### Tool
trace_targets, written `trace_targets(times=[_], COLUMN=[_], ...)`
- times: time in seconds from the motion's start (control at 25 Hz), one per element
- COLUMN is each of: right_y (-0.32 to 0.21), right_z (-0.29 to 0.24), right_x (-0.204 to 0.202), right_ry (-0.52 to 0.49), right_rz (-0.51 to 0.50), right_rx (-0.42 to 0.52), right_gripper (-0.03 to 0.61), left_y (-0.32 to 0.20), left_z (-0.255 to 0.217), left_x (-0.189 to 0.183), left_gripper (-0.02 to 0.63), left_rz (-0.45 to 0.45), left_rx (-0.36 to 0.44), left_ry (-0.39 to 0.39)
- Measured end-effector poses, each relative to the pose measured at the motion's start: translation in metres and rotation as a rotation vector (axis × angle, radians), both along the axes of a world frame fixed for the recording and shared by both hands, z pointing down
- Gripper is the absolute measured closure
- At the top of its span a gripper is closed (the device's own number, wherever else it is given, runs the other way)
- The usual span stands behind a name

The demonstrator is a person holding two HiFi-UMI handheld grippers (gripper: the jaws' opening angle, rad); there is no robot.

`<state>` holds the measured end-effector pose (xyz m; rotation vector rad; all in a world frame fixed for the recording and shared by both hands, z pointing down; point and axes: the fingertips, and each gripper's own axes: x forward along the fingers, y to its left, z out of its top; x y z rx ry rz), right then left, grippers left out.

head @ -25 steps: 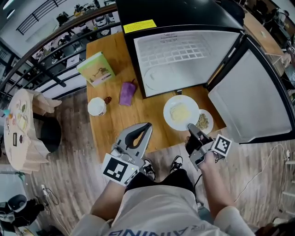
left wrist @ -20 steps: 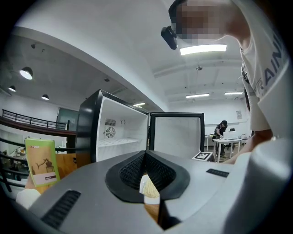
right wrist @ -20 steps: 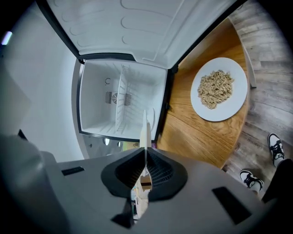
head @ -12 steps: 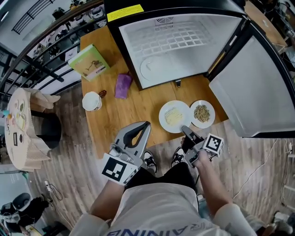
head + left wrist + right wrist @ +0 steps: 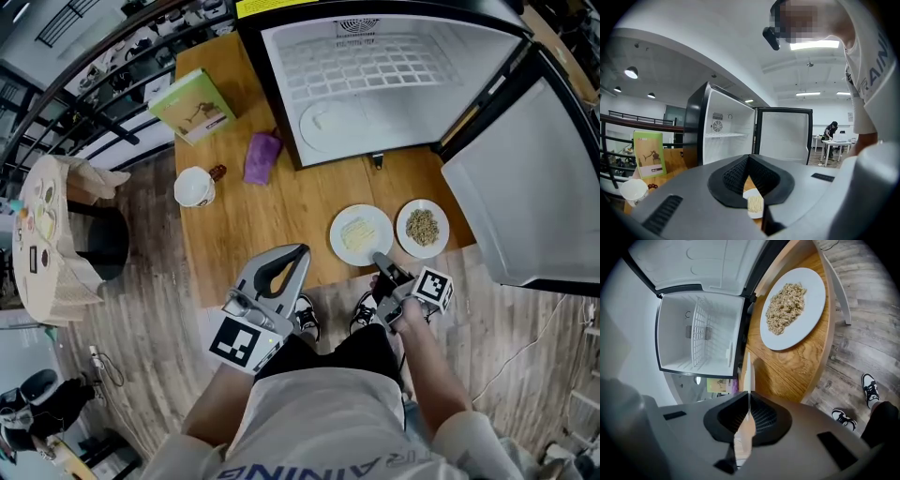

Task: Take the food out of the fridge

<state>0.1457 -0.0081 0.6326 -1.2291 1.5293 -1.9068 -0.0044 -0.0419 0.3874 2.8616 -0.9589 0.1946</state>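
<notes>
- Right now the right gripper is clamping its jaws on the near rim of a white plate of pale noodles. The thin rim is showing edge-on between the pads in the right gripper view.
- The plate is sitting outside the fridge, over the near edge of the wooden table. It is lying just ahead of the right gripper and well apart from the fridge's mouth. Whether it is resting on the wood cannot be told.
- Just to its right, without touching it, a second white plate is lying on the table, carrying a heap of brown grain.
- The left gripper is hovering at the table's near edge, left of the noodle plate and apart from it. Its jaws are meeting at the tips with nothing between them. In the left gripper view the noodle plate is showing through the gap behind those tips.
- Behind both plates the black fridge is standing at the table's far end. Its door is hanging wide open to the right, and a white wire shelf is showing inside.
- Over on the table's left part, a green box, a purple pouch and a white cup are sitting near one another, well apart from both grippers. What the cup is holding cannot be made out.
</notes>
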Motion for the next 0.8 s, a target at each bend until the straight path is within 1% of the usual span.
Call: trace_targets(times=[0.24,0.48,0.56,0.64,0.68,0.72,0.8], right_y=[0.001,0.006,0.006,0.004,0.004,0.003,0.003], right_z=[0.005,0.011,0.011,0.01,0.01,0.01,0.011], right_x=[0.001,0.004,0.004,0.004,0.003,0.003,0.0], right_ry=[0.0,0.008,0.011,0.034,0.05,0.057,0.049], right_rz=[0.0,-0.001,-0.01,-0.034,-0.05,-0.063,-0.075], right_rx=[-0.02,-0.042,-0.032,-0.008,0.004,0.013,0.018], right_gripper=[0.548,0.548,0.546,0.543,0.525,0.488,0.462], left_y=[0.001,0.003,0.003,0.003,0.003,0.004,0.004], left_z=[0.0,0.0,0.0,0.0,0.001,0.001,0.002], left_x=[-0.001,0.002,0.002,0.002,0.002,0.002,0.003], left_gripper=[0.606,0.606,0.606,0.607,0.606,0.606,0.607], left_rz=[-0.017,-0.007,-0.009,-0.009,-0.008,-0.007,-0.007], left_rx=[-0.007,-0.001,-0.002,0.0,0.0,-0.001,-0.002], left_ry=[0.006,-0.002,0.0,0.002,0.001,-0.001,-0.003])
